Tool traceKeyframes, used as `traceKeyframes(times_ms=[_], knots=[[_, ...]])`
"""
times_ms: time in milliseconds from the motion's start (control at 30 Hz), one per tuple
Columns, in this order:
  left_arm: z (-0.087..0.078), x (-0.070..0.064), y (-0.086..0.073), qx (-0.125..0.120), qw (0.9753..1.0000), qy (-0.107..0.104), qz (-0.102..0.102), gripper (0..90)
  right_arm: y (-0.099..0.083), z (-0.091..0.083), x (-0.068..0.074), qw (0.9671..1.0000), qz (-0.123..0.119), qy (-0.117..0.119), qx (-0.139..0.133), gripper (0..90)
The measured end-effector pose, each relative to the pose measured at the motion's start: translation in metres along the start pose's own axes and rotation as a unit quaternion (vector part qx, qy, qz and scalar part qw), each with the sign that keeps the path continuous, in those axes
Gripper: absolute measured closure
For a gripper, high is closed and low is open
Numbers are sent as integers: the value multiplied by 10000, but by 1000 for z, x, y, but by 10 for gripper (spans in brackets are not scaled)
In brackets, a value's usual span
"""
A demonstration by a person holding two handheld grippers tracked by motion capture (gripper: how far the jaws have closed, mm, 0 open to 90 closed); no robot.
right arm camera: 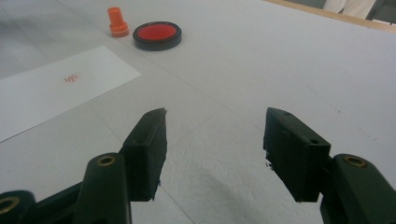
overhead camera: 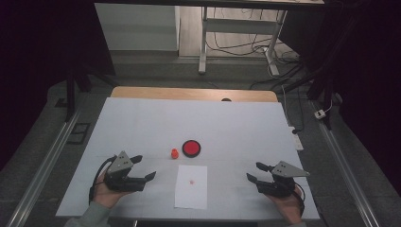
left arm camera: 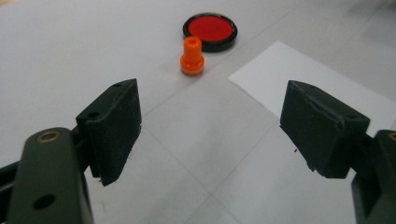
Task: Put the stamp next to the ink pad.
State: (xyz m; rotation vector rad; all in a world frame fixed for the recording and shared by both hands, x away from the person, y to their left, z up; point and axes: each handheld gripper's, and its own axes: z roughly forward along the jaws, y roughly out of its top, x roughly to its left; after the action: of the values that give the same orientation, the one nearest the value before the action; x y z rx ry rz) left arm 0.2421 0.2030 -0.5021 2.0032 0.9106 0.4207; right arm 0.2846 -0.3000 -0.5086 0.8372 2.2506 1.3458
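Standing upright ahead of left tongs point(overhead camera: 144, 167): orange stamp point(overhead camera: 174, 153) | left nearer than right tongs point(overhead camera: 254, 171) | both spread, empty

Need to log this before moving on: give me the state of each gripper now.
Left gripper: open, holding nothing, jaws spread above the table.
Right gripper: open, holding nothing, jaws spread above the table.

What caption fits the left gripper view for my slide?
Open left gripper faces an upright orange stamp beside a red ink pad, with white paper nearby.
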Motion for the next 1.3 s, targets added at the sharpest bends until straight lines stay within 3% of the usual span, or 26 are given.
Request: traceKeyframes(times_ms=[400, 1300], knots=[[-13, 4, -17, -41, 9999, 13, -165, 212, -2, -1, 0, 9999, -86, -26, 75, 391], [-10, 5, -17, -14, 9998, 17, -222, 219, -1, 0, 3, 9997, -233, -74, 77, 387]])
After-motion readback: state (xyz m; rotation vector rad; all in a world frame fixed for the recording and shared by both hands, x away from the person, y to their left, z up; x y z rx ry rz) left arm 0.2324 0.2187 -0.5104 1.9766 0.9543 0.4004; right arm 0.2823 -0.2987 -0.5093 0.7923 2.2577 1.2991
